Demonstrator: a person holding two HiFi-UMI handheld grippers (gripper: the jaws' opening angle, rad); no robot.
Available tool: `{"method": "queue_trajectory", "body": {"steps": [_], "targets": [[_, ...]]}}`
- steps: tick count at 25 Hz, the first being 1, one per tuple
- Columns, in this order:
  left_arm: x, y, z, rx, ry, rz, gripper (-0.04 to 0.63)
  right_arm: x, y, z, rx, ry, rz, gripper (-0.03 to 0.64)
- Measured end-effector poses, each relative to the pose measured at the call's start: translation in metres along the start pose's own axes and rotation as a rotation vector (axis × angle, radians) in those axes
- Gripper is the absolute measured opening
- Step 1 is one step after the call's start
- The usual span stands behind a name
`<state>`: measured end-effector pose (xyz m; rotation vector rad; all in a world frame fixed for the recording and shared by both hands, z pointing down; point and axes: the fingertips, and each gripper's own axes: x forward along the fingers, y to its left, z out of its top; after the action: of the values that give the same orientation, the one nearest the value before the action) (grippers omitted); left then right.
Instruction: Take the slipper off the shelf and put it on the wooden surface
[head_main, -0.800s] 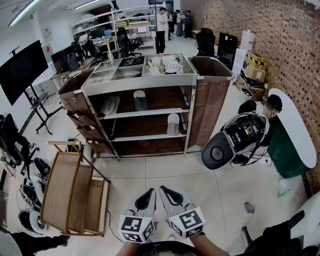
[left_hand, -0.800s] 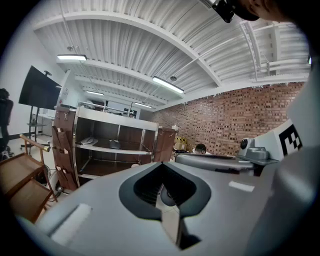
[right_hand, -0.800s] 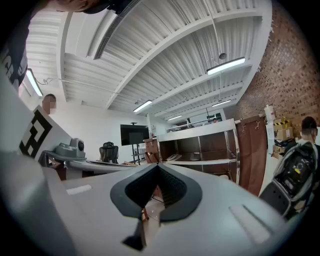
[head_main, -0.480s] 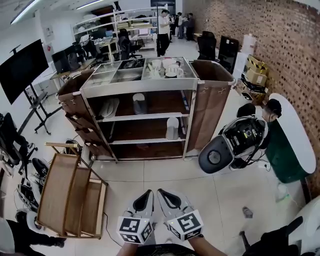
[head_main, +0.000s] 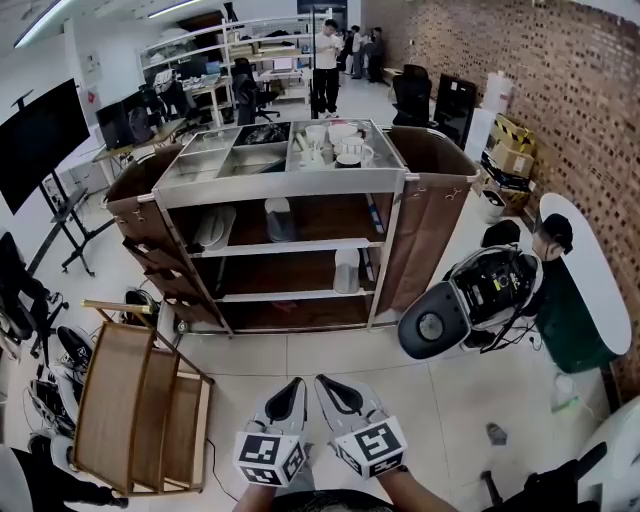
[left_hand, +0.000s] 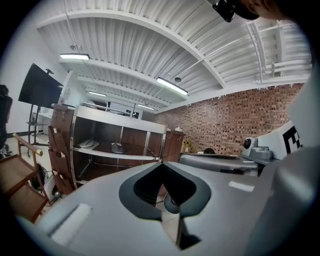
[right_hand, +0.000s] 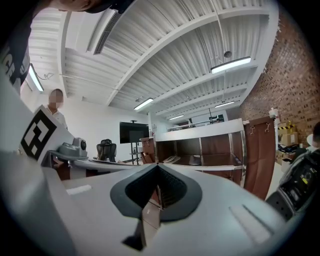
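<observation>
The metal shelf cart (head_main: 283, 185) stands across the floor ahead. On its upper shelf lie a pale slipper (head_main: 214, 227) and a grey slipper (head_main: 281, 219). A white slipper (head_main: 346, 270) stands on the middle shelf. The slatted wooden surface (head_main: 118, 405) is low at the left. My left gripper (head_main: 297, 385) and right gripper (head_main: 325, 382) are side by side at the bottom, both shut and empty, well short of the cart. In the left gripper view the left gripper (left_hand: 160, 163) points at the shelves, with slippers (left_hand: 86, 143) small in the distance. The right gripper (right_hand: 157, 165) points at the same cart (right_hand: 210, 131).
Brown cloth bags (head_main: 425, 210) hang on both ends of the cart, and cups (head_main: 340, 140) sit on its top. A black-and-white machine (head_main: 470, 295) stands on the floor to the right, a brick wall (head_main: 570, 90) behind it. People stand far back.
The cart now sits a little lower and larger in the head view. Both grippers keep their place side by side, shut.
</observation>
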<state>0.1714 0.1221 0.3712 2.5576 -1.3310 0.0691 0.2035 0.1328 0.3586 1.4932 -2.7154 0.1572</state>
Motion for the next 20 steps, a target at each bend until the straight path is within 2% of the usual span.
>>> {"method": "queue_trajectory", "body": {"steps": [9, 20], "targets": [[0.041, 0.067, 0.039, -0.009, 0.002, -0.012, 0.006, 0.084, -0.011, 0.024, -0.012, 0.012, -0.010, 0.000], [0.078, 0.152, 0.063, -0.039, 0.003, -0.038, 0.006, 0.177, -0.011, 0.037, -0.034, 0.041, -0.030, 0.000]]}}
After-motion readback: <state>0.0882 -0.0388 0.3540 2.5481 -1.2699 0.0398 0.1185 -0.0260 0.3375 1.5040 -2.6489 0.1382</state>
